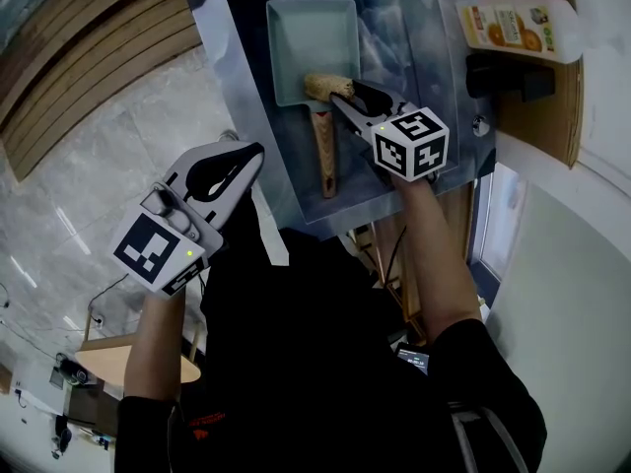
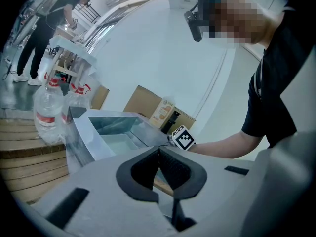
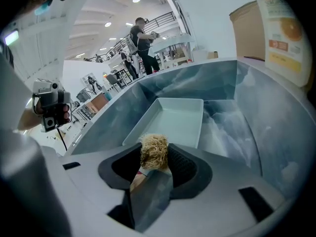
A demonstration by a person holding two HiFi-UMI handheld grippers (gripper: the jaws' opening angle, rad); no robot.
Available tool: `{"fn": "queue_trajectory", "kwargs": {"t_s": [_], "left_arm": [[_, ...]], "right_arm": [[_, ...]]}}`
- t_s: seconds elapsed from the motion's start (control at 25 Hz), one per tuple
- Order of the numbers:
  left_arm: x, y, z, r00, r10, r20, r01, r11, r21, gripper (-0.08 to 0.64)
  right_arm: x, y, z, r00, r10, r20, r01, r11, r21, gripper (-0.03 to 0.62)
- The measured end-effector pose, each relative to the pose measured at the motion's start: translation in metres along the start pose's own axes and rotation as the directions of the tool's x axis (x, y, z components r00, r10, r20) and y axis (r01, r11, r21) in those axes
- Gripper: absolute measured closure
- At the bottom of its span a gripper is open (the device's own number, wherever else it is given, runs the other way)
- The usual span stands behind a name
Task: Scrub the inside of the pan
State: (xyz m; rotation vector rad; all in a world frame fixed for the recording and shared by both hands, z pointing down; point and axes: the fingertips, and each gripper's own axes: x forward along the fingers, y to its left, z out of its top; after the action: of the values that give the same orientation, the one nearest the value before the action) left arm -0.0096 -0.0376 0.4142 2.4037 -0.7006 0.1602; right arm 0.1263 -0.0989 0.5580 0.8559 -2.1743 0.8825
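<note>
A pale green rectangular pan (image 1: 314,37) with a wooden handle (image 1: 324,156) lies in the metal sink (image 1: 414,28), handle toward me. My right gripper (image 1: 342,93) is shut on a tan fibrous scrubber (image 1: 327,87) at the pan's near end, where the handle joins. In the right gripper view the scrubber (image 3: 153,149) sits between the pads of the right gripper (image 3: 157,157), with the pan (image 3: 180,120) just beyond. My left gripper (image 1: 240,162) is outside the sink on the left, shut and empty; the left gripper (image 2: 159,156) shows its pads pressed together.
An orange-labelled bottle (image 1: 518,26) lies on a cardboard box right of the sink, beside a black object (image 1: 508,77). Plastic water bottles (image 2: 48,113) stand at the sink's far side on wooden slats. People stand in the background.
</note>
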Motion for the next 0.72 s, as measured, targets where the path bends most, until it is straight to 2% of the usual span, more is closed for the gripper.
{"fn": "queue_trajectory", "kwargs": {"t_s": [0.28,0.48,0.72], "left_arm": [[-0.004,0.013,0.013,1.000,0.015,0.007,-0.015,1.000,0.004,0.541],[-0.002,0.025,0.028,1.000,0.018,0.021,-0.019,1.000,0.009,0.541],[0.001,0.045,0.034,0.999,0.029,0.012,-0.029,0.999,-0.018,0.541]], "right_arm": [[-0.001,-0.017,0.035,0.996,-0.062,0.062,0.062,0.998,-0.001,0.425],[0.007,-0.033,0.058,0.993,-0.098,0.074,0.098,0.995,-0.005,0.425],[0.023,-0.053,0.082,0.988,-0.136,0.078,0.137,0.991,-0.010,0.425]]}}
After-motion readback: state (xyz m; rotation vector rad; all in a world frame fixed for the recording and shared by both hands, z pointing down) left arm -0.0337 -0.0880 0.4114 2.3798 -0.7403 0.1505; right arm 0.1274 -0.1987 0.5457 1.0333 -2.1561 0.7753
